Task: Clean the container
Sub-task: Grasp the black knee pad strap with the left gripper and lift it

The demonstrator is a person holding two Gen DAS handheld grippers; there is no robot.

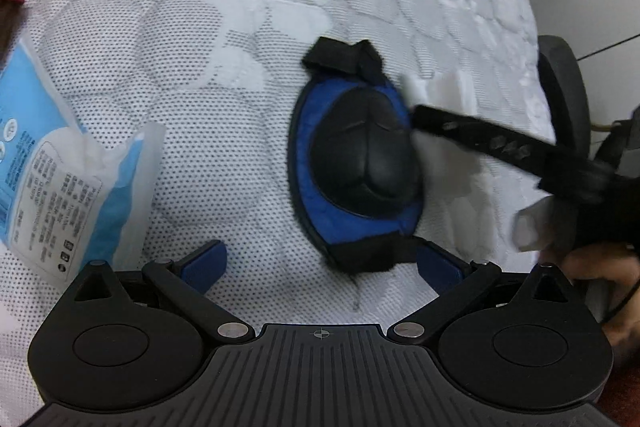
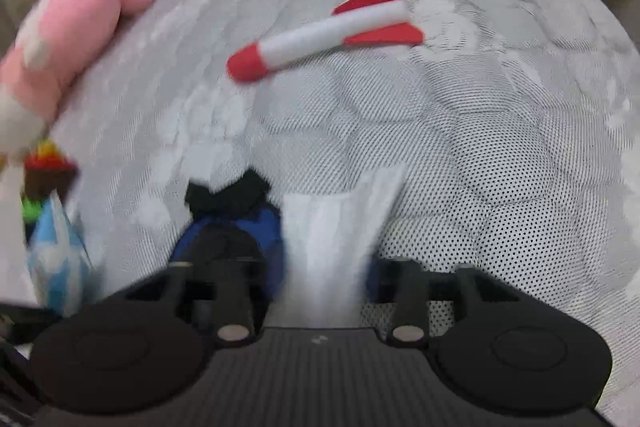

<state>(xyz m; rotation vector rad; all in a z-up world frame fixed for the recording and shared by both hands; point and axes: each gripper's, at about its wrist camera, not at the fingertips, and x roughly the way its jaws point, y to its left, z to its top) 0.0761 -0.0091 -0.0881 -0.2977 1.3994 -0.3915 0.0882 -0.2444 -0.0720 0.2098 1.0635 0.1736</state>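
While the blue-and-black padded guard (image 1: 356, 163) lies on the mattress (image 1: 200, 67), just ahead of the left hand-held gripper (image 1: 320, 263) with its jaws spread wide and empty, the right hand-held gripper (image 2: 326, 275) pinches a white wipe (image 2: 332, 235) against the guard's side. The guard looks light: a stiff black shell on soft fabric, likely to slide; the near black strap (image 1: 368, 251) seems the best hold
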